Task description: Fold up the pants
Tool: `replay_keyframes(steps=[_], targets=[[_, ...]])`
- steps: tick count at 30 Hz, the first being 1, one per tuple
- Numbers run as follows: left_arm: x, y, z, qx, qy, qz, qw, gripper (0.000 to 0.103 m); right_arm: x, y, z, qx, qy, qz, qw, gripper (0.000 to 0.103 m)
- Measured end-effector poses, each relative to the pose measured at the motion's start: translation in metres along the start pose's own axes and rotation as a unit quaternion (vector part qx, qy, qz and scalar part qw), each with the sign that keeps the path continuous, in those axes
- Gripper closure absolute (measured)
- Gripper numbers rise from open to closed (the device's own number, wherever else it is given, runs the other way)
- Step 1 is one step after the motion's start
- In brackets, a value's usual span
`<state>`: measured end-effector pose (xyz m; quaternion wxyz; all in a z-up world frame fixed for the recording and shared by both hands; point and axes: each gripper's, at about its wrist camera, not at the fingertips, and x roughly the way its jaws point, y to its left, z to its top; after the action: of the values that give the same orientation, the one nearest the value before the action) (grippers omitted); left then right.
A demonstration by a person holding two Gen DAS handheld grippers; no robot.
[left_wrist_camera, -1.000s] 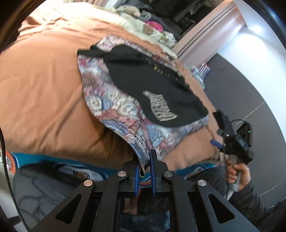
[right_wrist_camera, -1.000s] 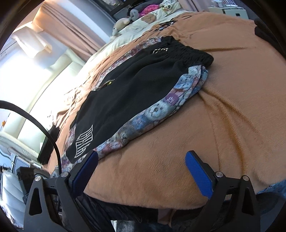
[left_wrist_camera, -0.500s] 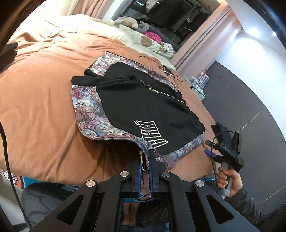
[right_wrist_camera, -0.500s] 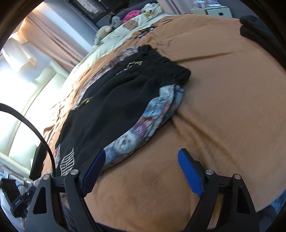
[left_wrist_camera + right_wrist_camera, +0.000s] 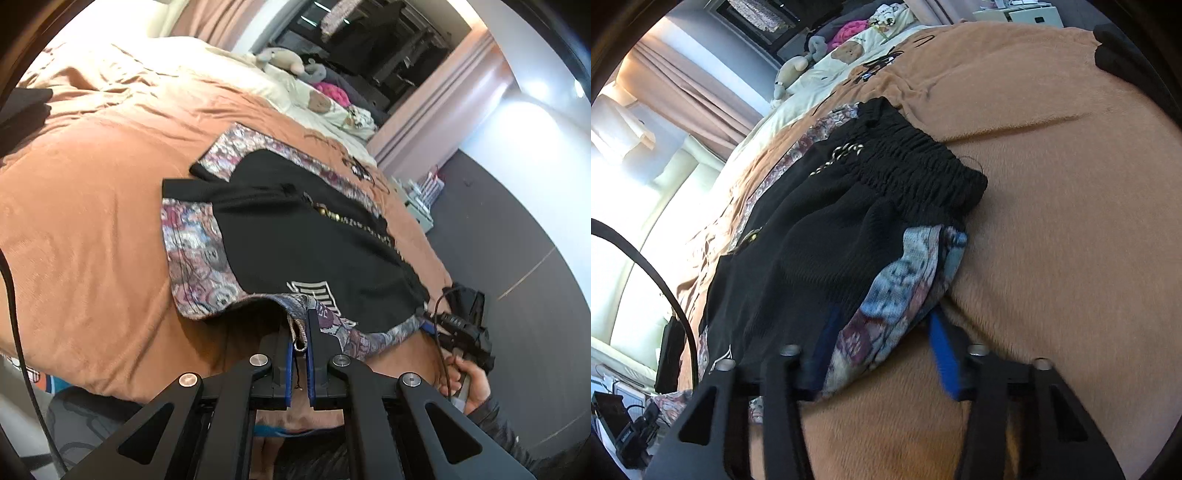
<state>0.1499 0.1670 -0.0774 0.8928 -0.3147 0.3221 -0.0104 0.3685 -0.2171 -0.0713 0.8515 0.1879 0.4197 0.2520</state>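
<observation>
Left gripper (image 5: 300, 343) clamped the pants (image 5: 295, 243) hem; right gripper (image 5: 882, 350) was closing around the side edge, apparently not yet pinching, so a lift risked slippage.

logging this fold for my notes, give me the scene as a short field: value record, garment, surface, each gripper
garment: pants, black with patterned side panels, spread flat
surface: brown blanket on a bed
left gripper: shut on the patterned hem, which is raised off the blanket
right gripper: jaws just been closing around the patterned side edge below the waistband; blurred, grip not confirmed
fold status: no fold made yet
</observation>
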Motion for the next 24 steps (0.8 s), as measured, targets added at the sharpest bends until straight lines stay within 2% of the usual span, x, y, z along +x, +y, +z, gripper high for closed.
replay_keyframes(steps=[2,5,16,24], targets=[[-0.004,0.000,0.004,-0.005,-0.006,-0.004,1.0000,0.098,0.000,-0.003,0.004,0.005,0.001,0.001,1.000,0.084],[-0.008,-0.001,0.010,-0.008,-0.012,-0.009,0.9999,0.098,-0.008,-0.003,0.007,0.007,-0.010,0.010,1.000,0.093],[-0.027,-0.011,0.046,-0.016,-0.049,-0.038,0.9980,0.098,-0.041,0.006,0.019,0.000,-0.058,0.050,0.997,0.098],[-0.022,-0.014,0.079,-0.015,-0.065,-0.037,0.9971,0.098,-0.042,0.018,0.036,-0.002,-0.080,0.068,0.994,0.098]])
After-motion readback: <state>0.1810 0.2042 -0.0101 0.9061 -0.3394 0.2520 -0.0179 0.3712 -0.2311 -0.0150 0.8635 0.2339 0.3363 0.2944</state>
